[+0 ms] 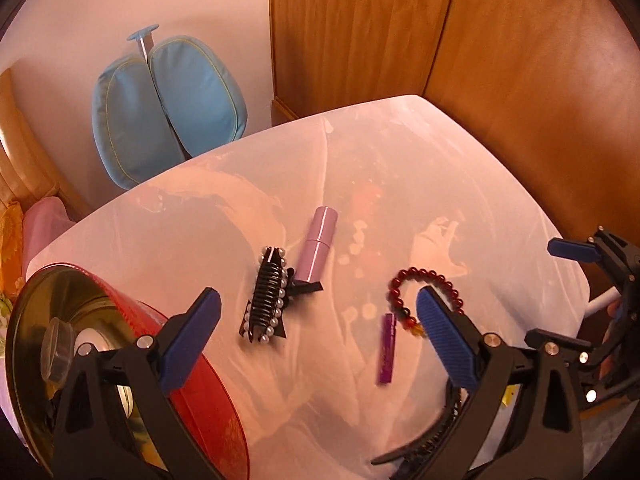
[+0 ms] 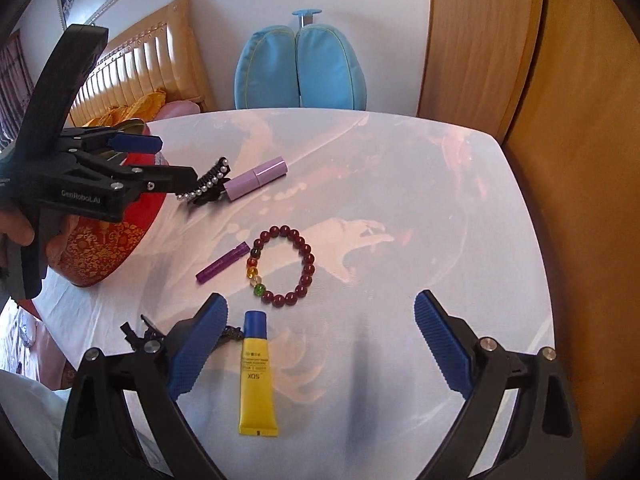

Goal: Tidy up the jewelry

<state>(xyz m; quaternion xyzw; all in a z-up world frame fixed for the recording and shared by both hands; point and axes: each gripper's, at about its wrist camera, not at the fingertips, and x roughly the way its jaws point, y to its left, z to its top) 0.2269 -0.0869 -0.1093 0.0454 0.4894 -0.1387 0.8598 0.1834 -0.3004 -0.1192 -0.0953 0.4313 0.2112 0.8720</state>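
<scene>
both sets of fingers stood spread and empty above the table [image 2: 400, 160], so the sorting step seemed to be between picks, with most pieces not yet in the red tin [image 2: 100, 248] near the table's left edge. the left gripper [image 1: 316, 336] hovered beside that tin, whose gold inside already held a small clear box [image 1: 58, 350]. the right gripper [image 2: 320, 344] hung over the near edge. the red bead bracelet [image 2: 282, 266], with a few yellow and green beads, lay flat near the table's middle, a purple clip [image 2: 222, 266] just beside it on the tin side. farther toward the far left corner lay a black pearl-trimmed hair claw [image 2: 204, 188], touching or nearly touching a lilac lipstick tube [image 2: 256, 178]. a yellow tube with a blue cap [image 2: 258, 376] lay at the near edge, and a black claw clip [image 2: 140, 334] sat partly hidden behind the right gripper's left finger. the next move probably called for lowering 1 pair of fingers over the bracelet or the purple clip, pinching it without dragging the cloth, and carrying it into the tin. the left gripper's body read "genrobot.ai"; the yellow tube showed "sdx" seen upside down, with smaller print too fine to read.
</scene>
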